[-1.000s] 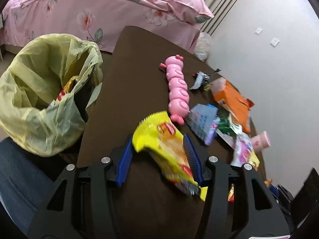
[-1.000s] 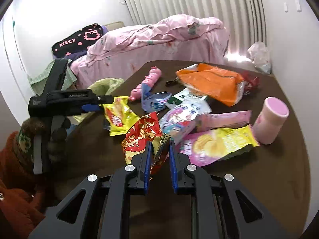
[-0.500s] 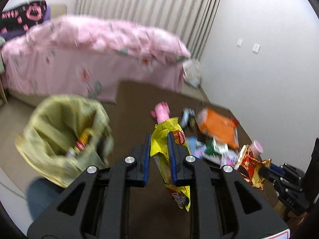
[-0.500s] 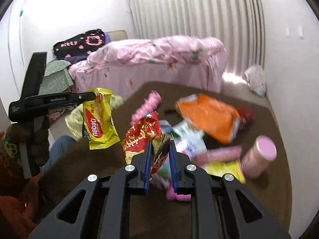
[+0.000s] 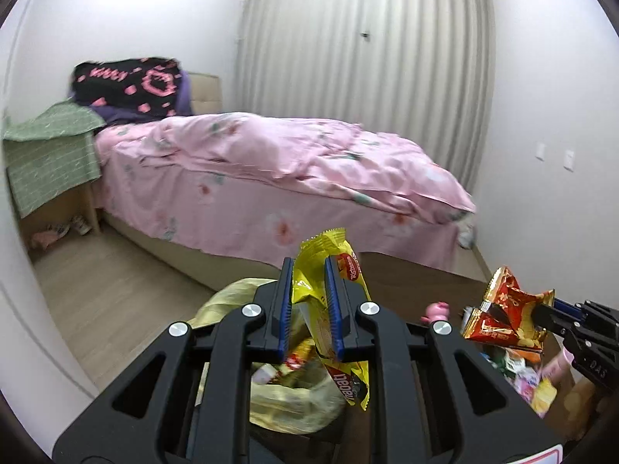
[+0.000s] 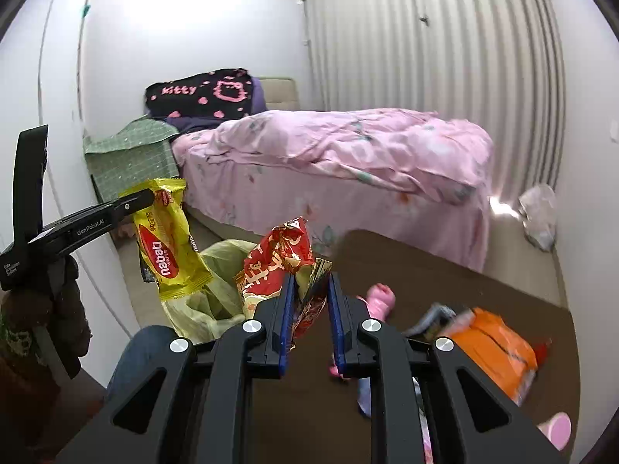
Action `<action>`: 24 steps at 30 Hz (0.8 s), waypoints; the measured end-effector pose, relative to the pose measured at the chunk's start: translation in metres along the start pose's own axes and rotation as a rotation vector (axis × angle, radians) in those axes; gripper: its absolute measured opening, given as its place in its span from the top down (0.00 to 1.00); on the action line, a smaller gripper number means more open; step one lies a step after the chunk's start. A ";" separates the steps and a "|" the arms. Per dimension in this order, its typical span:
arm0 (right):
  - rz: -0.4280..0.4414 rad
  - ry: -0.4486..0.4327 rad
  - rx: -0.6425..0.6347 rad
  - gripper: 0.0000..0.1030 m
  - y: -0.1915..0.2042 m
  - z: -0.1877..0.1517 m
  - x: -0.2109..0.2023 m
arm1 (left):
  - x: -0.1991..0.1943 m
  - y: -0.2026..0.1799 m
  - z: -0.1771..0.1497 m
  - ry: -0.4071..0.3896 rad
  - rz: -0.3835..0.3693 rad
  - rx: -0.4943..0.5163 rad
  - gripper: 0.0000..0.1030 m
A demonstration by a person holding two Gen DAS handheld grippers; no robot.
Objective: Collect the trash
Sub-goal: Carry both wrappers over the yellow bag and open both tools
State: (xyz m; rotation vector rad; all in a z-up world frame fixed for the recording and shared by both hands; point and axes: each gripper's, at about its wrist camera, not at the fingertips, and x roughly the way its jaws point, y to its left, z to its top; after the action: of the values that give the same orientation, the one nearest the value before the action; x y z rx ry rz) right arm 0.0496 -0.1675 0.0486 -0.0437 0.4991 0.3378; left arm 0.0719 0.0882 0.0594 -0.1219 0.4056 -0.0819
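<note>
The left gripper (image 5: 308, 305) pinches the yellow wrapper (image 5: 332, 309) near its top; the right gripper (image 6: 308, 321) pinches the red wrapper (image 6: 278, 266). These 2 wrappers look light, crinkly, probably slippery.

The left gripper's (image 5: 307, 301) black frame hides most of the yellow-green trash bag (image 5: 286, 398) and the near part of the brown table (image 5: 418, 274). Right of that bag, the wrappers on the table (image 5: 530, 379) blur into colours too smeared to tell apart, the picture's edge cutting them off. In the right wrist view the pink toy (image 6: 381, 295) beyond the bag is half hidden behind the right gripper (image 6: 309, 309)
</note>
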 end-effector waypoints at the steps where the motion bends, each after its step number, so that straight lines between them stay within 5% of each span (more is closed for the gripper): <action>1: 0.007 0.001 -0.006 0.84 0.004 0.004 0.004 | 0.000 0.008 0.000 -0.003 0.016 -0.019 0.85; 8: 0.037 0.029 -0.040 0.84 0.023 0.019 0.037 | 0.003 0.034 -0.004 -0.041 0.116 -0.068 0.85; 20: 0.098 0.108 -0.053 0.84 0.028 0.028 0.110 | 0.047 0.037 -0.025 0.025 0.177 -0.070 0.85; 24: 0.138 0.158 -0.036 0.84 0.028 0.026 0.142 | 0.065 0.046 -0.033 0.024 0.267 -0.071 0.85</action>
State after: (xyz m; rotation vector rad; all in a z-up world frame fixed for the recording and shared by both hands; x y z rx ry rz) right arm 0.1691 -0.0941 0.0050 -0.0716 0.6544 0.4814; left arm 0.1209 0.1240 -0.0021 -0.1354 0.4454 0.1946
